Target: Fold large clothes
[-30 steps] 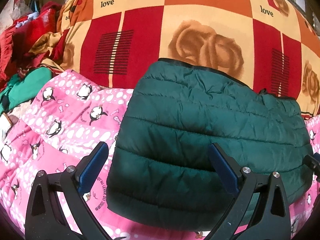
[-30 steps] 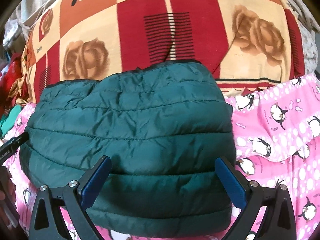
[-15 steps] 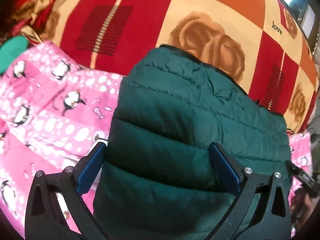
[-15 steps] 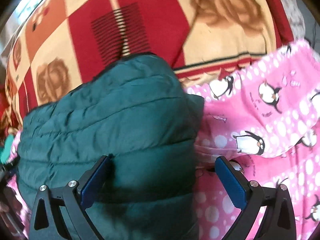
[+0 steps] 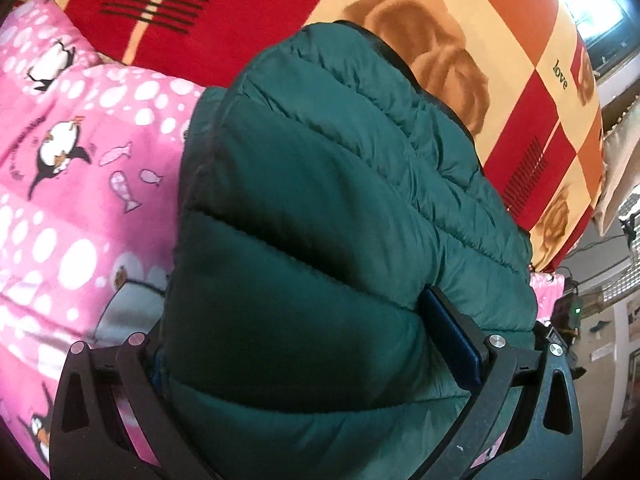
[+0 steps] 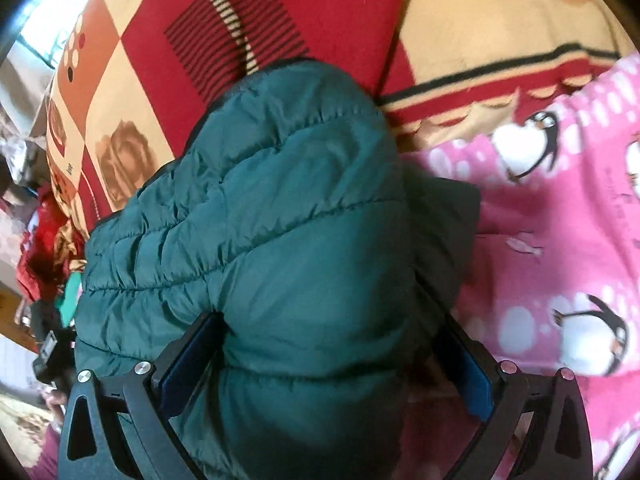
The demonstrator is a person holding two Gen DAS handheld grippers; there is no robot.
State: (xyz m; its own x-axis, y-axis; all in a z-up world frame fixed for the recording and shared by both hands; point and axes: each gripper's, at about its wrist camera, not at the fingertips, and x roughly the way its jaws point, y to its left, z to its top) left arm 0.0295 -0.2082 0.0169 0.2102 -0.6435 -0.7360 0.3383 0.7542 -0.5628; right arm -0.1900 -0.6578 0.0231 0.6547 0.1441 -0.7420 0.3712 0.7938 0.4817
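Observation:
A folded dark green puffer jacket (image 5: 340, 160) lies on the bed and fills the middle of both wrist views. My left gripper (image 5: 304, 352) straddles the jacket's left end. Its jaws stand wide, and padded fabric bulges between the blue pads (image 5: 452, 340); the left finger is mostly hidden behind the fabric. My right gripper (image 6: 326, 356) straddles the right end of the jacket (image 6: 280, 184) the same way, with the quilted fabric pressed between both fingers (image 6: 188, 356).
The jacket rests on a pink penguin blanket (image 5: 72, 168) (image 6: 560, 240), which spreads to either side. Behind it lies a red, orange and cream rose blanket (image 5: 400, 8) (image 6: 280, 8). A heap of red and green clothes (image 6: 44, 248) sits far left.
Both grippers have moved forward and down onto the jacket's ends. The fabric that lay beyond the fingertips now sits between the fingers. The finger spacing looks unchanged.

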